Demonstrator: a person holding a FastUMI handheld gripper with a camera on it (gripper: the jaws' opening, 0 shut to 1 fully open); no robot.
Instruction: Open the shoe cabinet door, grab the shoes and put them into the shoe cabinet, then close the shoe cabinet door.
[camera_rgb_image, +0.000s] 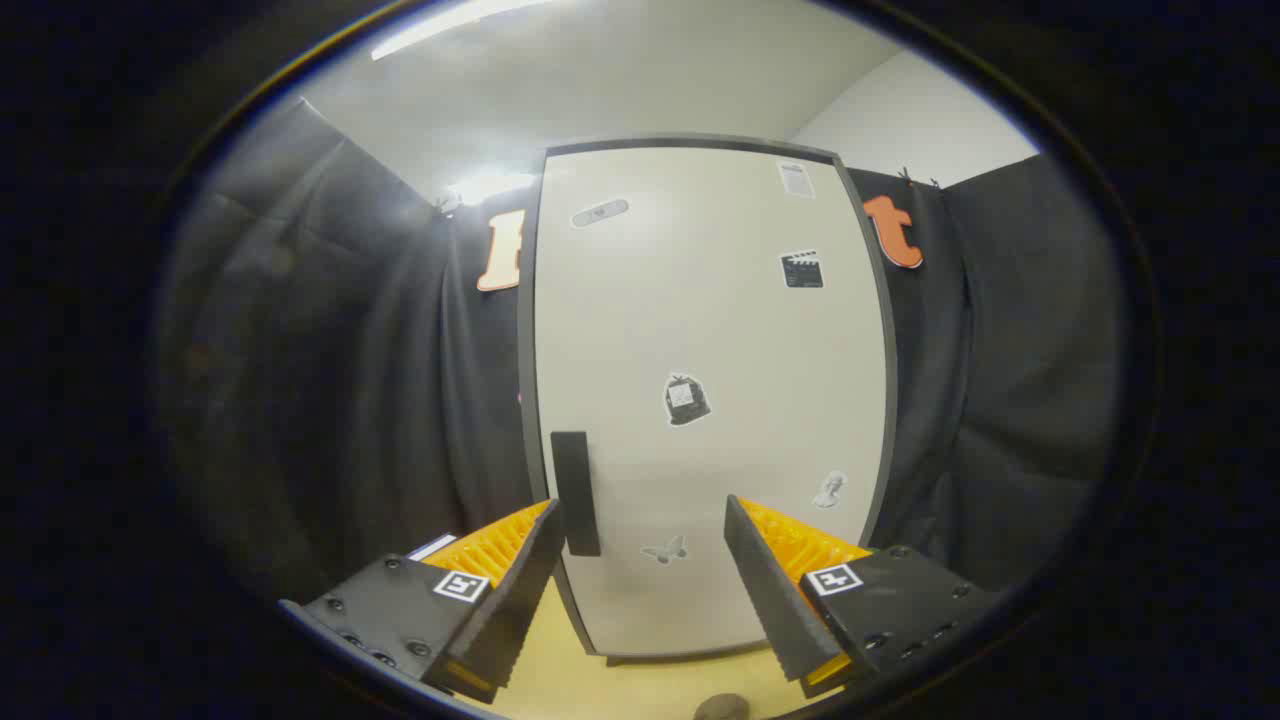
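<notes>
Squarely facing the closed cabinet

Upright, the shoe cabinet door (700, 400) stands tall and closed just ahead of the hand-held gripper (640, 590), whose fingers are spread apart, gripping nothing. Its dark vertical handle (576, 492) sits near the left finger. Pale wooden floor (640, 685) below; black cloth wall (350, 380) behind.

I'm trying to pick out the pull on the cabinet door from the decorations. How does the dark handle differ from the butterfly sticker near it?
The handle is a solid black upright bar, while the butterfly sticker is a pale grey winged shape. The handle is much taller; the sticker is small and wider than tall. The handle sits by the door's edge, just beyond one finger of the open gripper; the sticker lies ahead between the fingers. Both are on the closed door's lower part.
</notes>
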